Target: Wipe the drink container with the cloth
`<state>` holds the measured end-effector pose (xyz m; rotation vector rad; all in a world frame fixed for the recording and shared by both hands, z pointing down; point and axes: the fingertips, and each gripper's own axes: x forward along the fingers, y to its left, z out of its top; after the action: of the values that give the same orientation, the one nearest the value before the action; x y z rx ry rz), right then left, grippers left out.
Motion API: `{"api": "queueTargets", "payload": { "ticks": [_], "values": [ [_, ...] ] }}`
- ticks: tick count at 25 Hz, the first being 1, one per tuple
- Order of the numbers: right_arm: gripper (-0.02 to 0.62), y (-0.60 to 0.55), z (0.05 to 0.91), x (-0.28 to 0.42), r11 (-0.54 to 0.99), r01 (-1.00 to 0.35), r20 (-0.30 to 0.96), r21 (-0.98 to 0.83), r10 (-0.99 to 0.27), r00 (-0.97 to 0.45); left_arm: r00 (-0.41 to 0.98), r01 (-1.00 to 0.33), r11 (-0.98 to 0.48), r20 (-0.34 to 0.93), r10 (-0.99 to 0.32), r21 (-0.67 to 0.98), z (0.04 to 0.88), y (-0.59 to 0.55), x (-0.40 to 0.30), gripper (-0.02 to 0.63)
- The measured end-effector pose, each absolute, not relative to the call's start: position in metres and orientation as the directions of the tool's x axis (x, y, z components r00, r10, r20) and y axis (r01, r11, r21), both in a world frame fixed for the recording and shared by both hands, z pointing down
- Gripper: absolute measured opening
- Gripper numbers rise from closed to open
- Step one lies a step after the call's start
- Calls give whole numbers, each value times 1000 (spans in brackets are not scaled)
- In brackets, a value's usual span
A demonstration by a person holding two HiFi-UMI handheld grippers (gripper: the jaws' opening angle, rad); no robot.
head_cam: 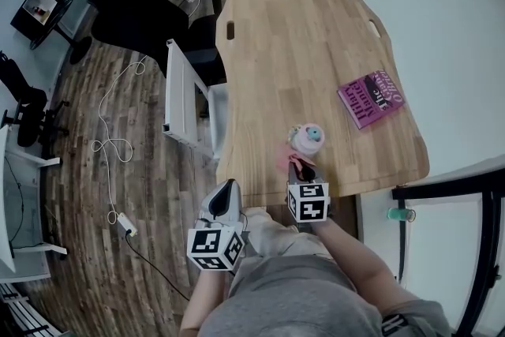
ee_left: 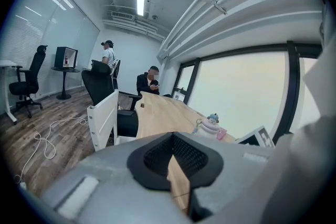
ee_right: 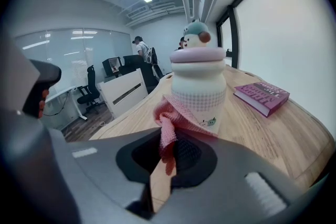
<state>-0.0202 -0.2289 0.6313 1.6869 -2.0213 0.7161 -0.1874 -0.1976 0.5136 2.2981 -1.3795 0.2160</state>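
the big wood table [head_cam: 300,35] fills the middle. the left gripper [ee_left: 170,157] is just off its near edge, pinched closed on nothing. the right gripper [ee_right: 167,152] squeezes the pink cloth [ee_right: 170,113]. a purple book [head_cam: 371,97] lies to the right. the small snowman bottle [head_cam: 306,140] stands by the near edge, with the cloth touching its side.

cloth [head_cam: 282,159] partly hidden by right tool [head_cam: 301,166], book [head_cam: 371,97] title too small to read
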Motion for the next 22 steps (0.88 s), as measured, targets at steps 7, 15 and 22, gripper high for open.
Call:
{"api": "queueTargets", "payload": {
  "ticks": [7, 15, 22],
  "values": [
    [29, -228, 663, -17, 132, -985, 666, -114, -725, -174, 494, -865, -405, 365, -789, 295, 517, -199, -184, 3],
    [31, -229, 683, -16, 140, -981, 715, -132, -672, -192, 491, -867, -405, 368, -789, 290, 516, -200, -179, 3],
    [31, -228, 685, -19, 167, -978, 728, -128, -654, -207, 488, -869, -405, 360, -795, 284, 513, -197, -175, 3]
  ]
}}
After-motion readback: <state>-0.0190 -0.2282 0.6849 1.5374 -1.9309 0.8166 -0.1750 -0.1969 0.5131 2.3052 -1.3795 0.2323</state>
